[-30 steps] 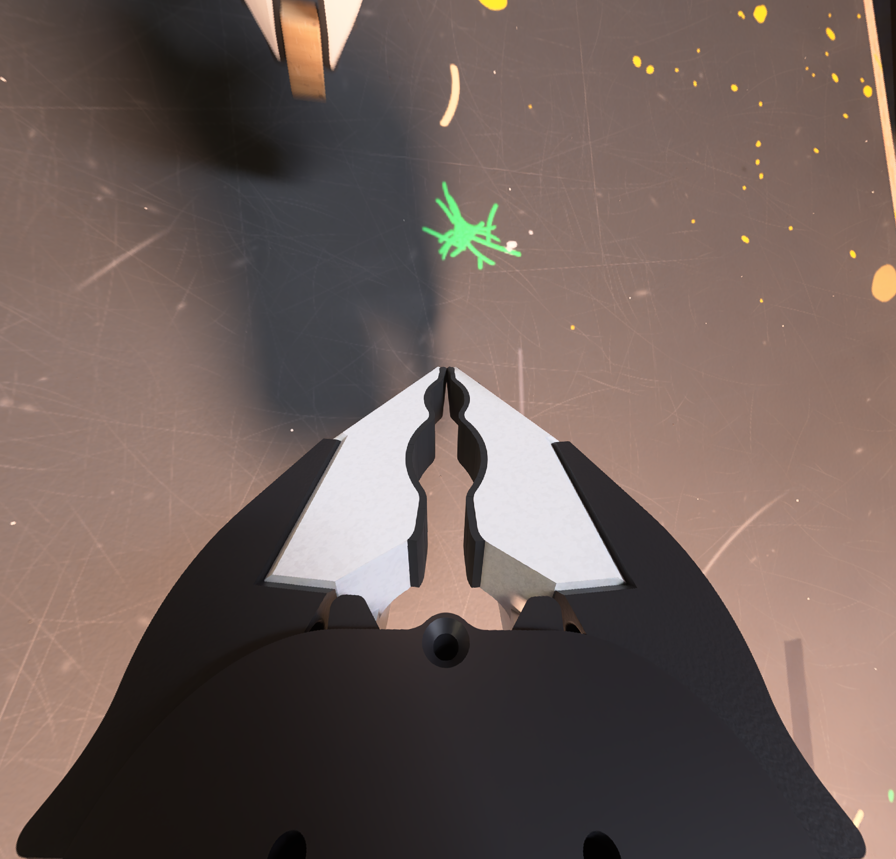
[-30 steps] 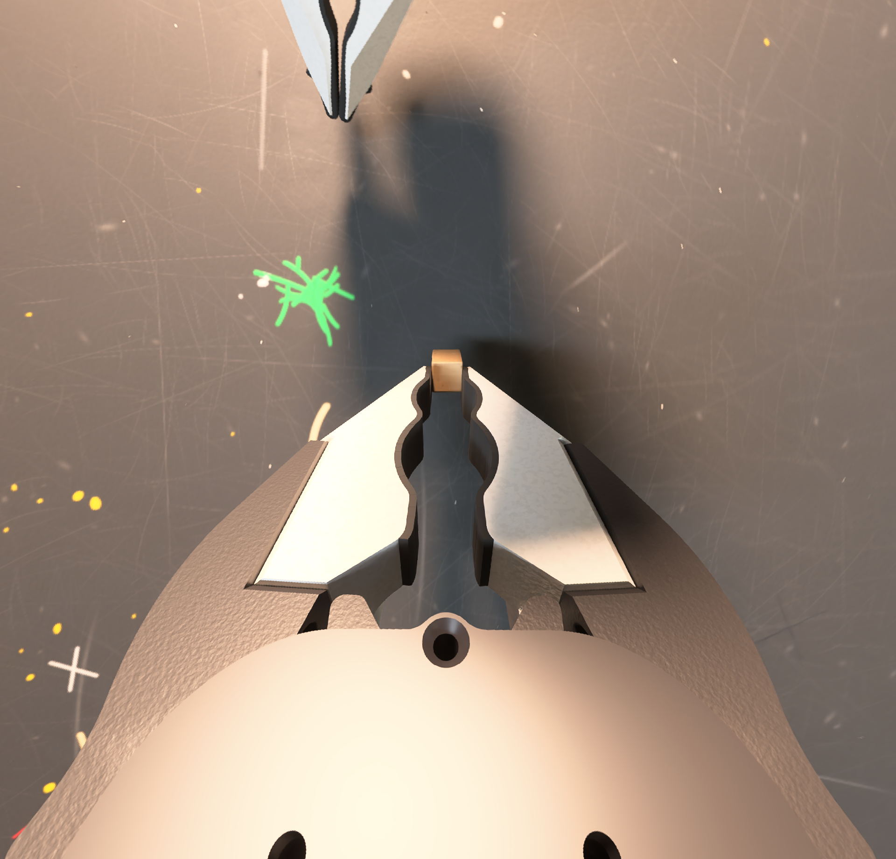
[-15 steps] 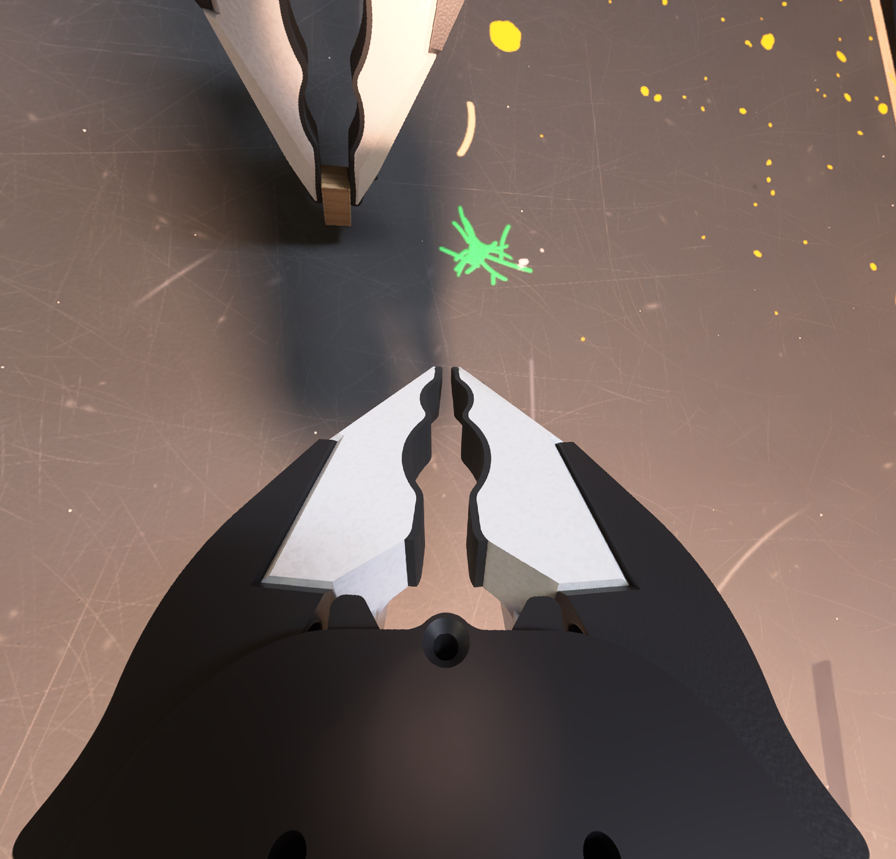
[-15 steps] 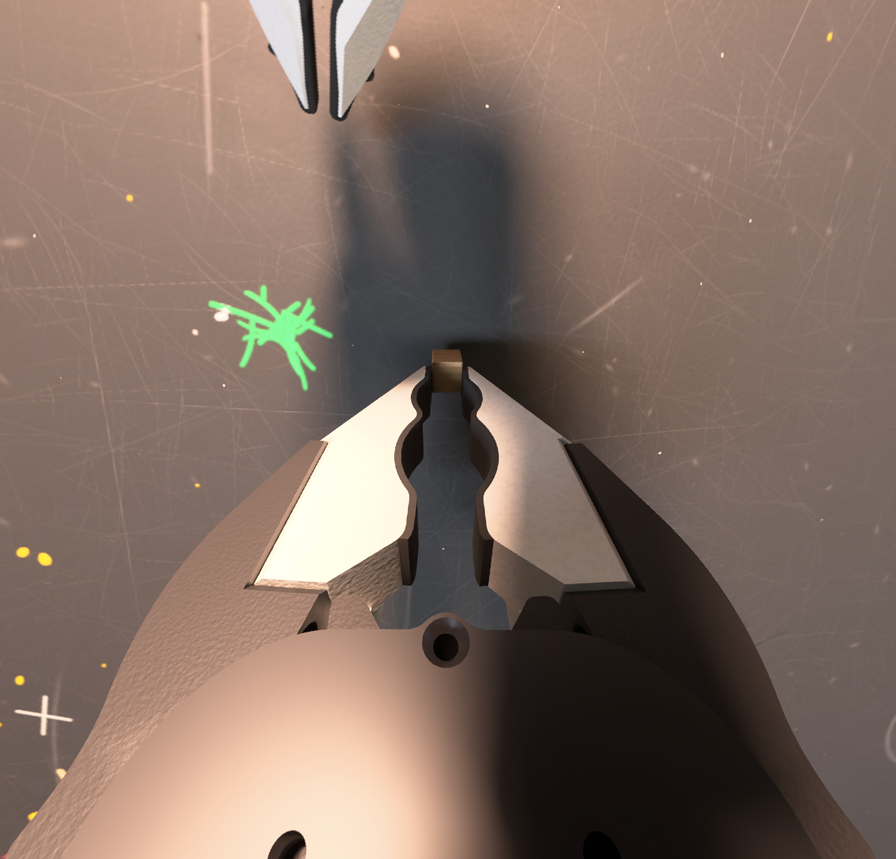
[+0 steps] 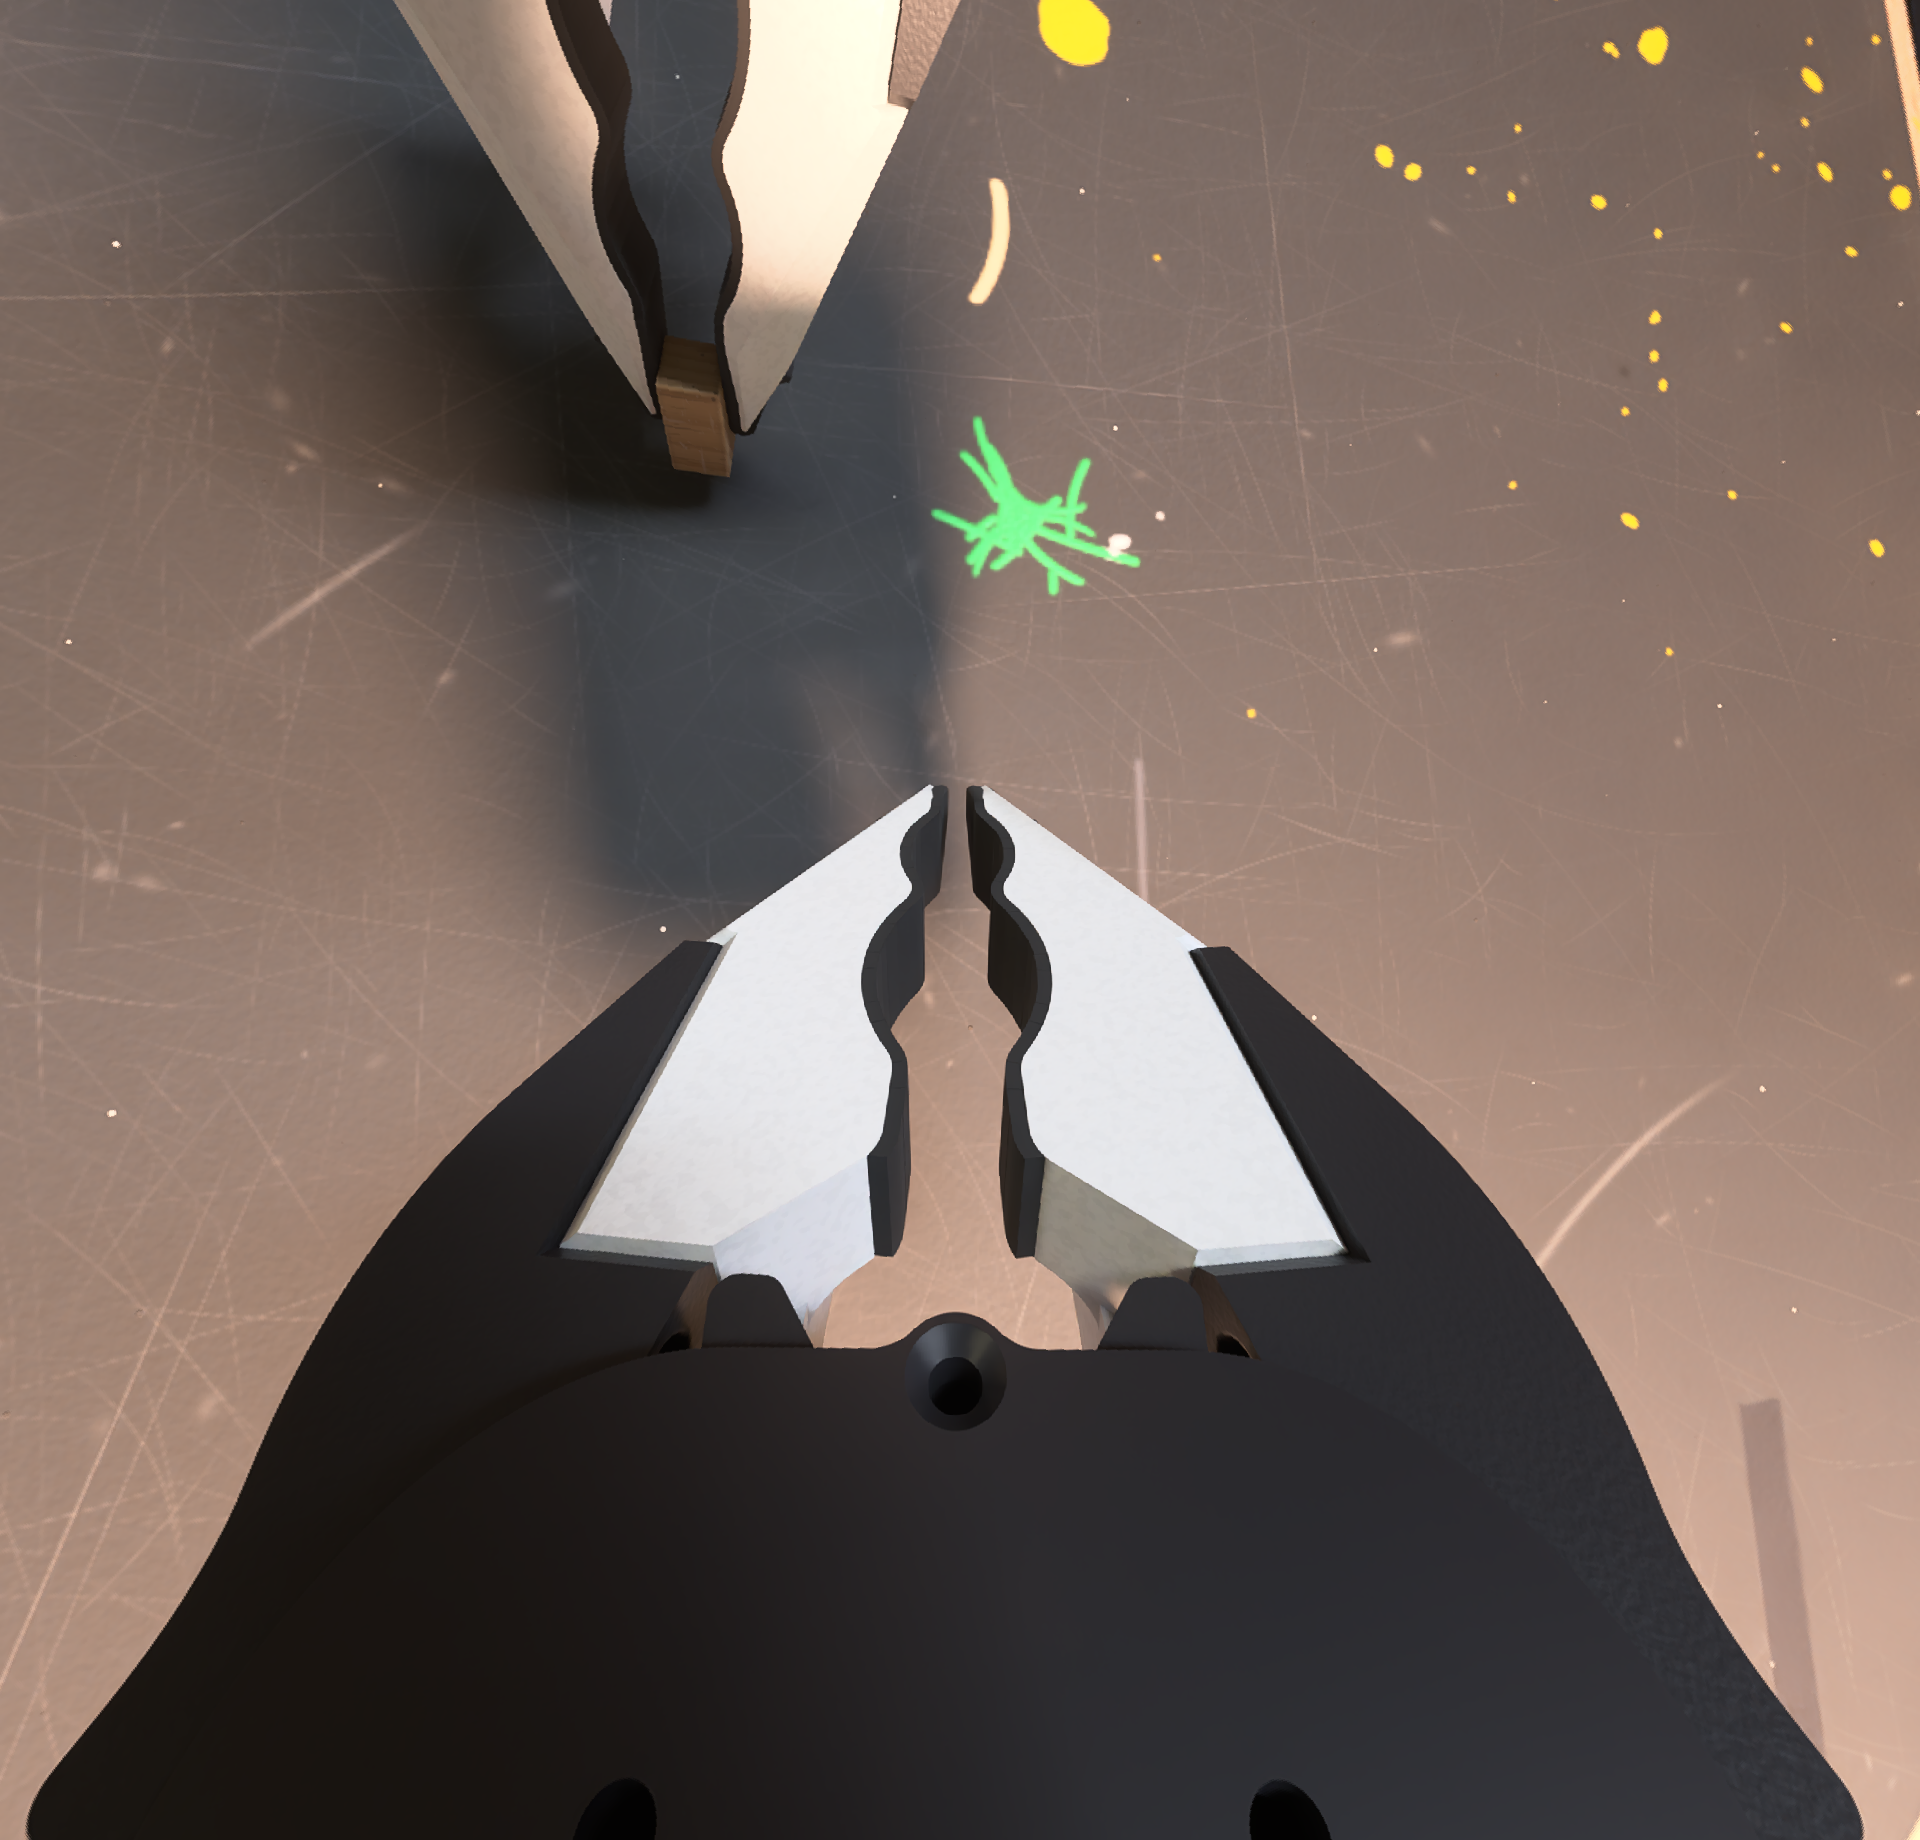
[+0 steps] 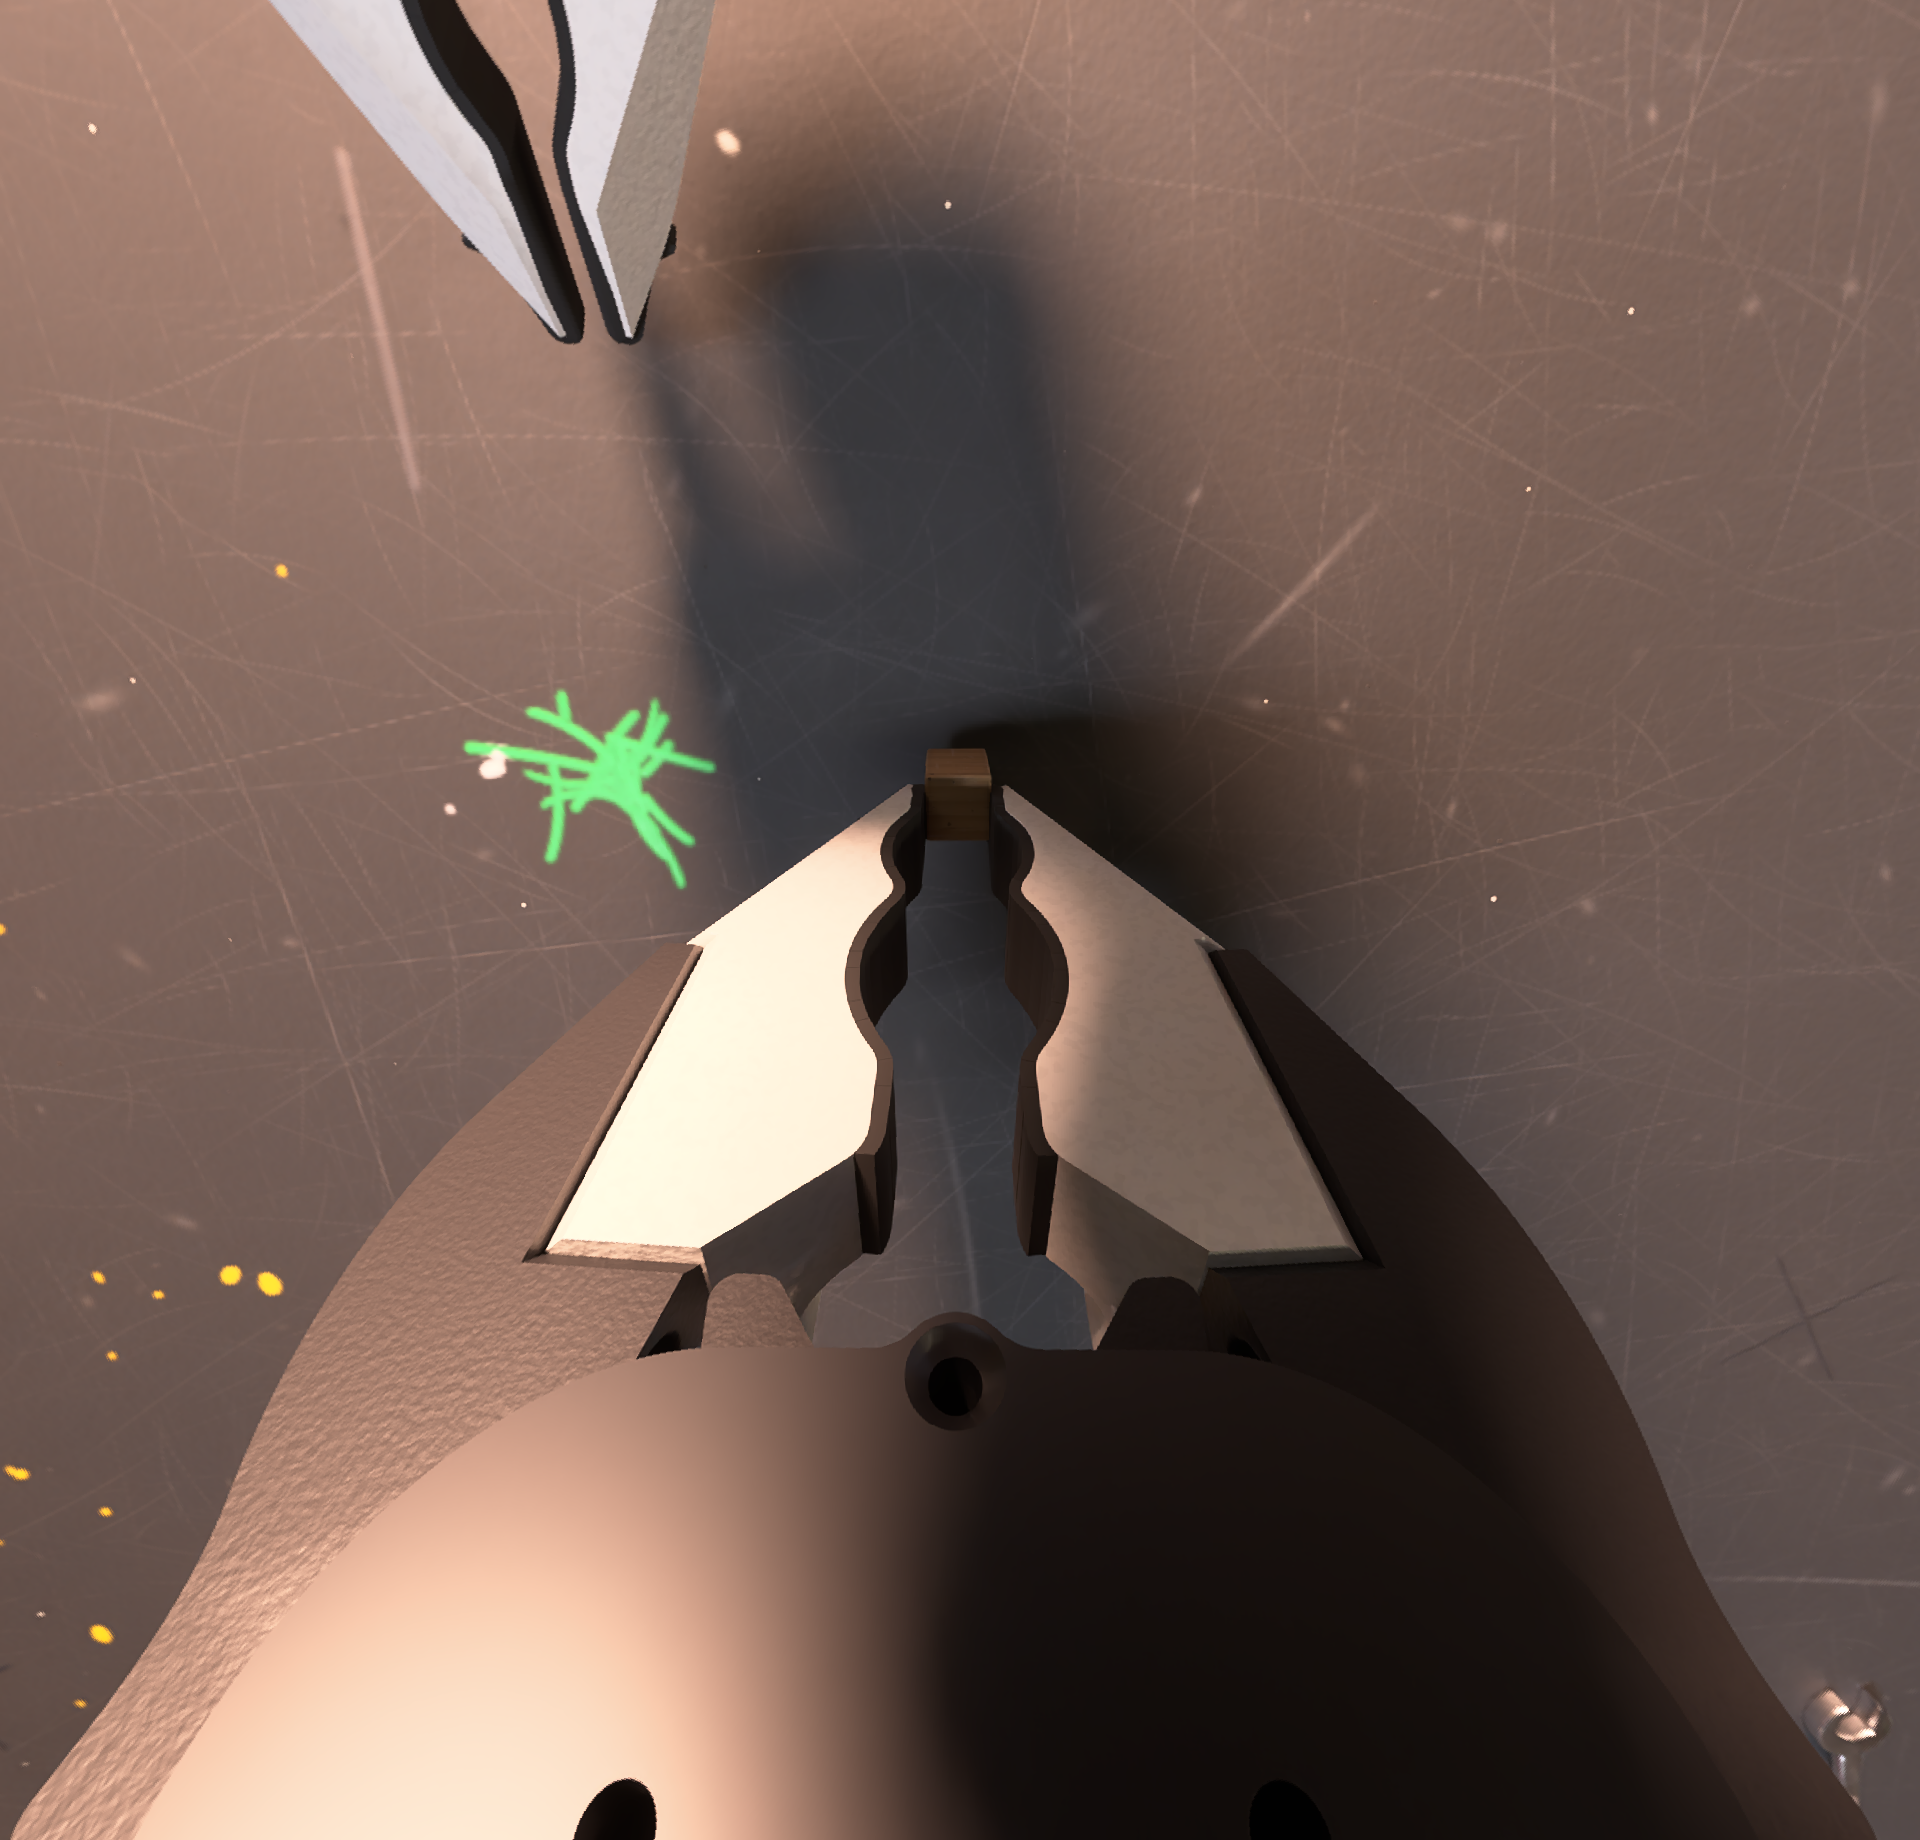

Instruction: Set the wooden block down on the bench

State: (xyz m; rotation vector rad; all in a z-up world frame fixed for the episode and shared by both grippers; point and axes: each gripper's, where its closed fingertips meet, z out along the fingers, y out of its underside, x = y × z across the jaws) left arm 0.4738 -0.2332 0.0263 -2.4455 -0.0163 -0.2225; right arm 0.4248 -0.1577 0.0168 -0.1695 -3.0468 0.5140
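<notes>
The small wooden block (image 6: 958, 791) is pinched between the fingertips of my tan right gripper (image 6: 958, 803), which is shut on it. In the left wrist view the block (image 5: 696, 424) sticks out below the right gripper (image 5: 701, 400), low over the scratched brown bench (image 5: 312, 855). Its dark shadow lies right under it; I cannot tell if it touches the bench. My black left gripper (image 5: 956, 798) is empty, its white fingertips almost together with a thin slit between them. It also shows at the top of the right wrist view (image 6: 597, 330).
A green scribble (image 5: 1023, 523) marks the bench between the two grippers, also in the right wrist view (image 6: 603, 782). Yellow paint spots (image 5: 1073, 27) dot the far right. A pale bench edge (image 5: 1901, 45) runs at the top right.
The right gripper with the block has come down and closer to the left gripper, and its shadow has closed up beneath it. The left fingertips have parted by a thin slit.
</notes>
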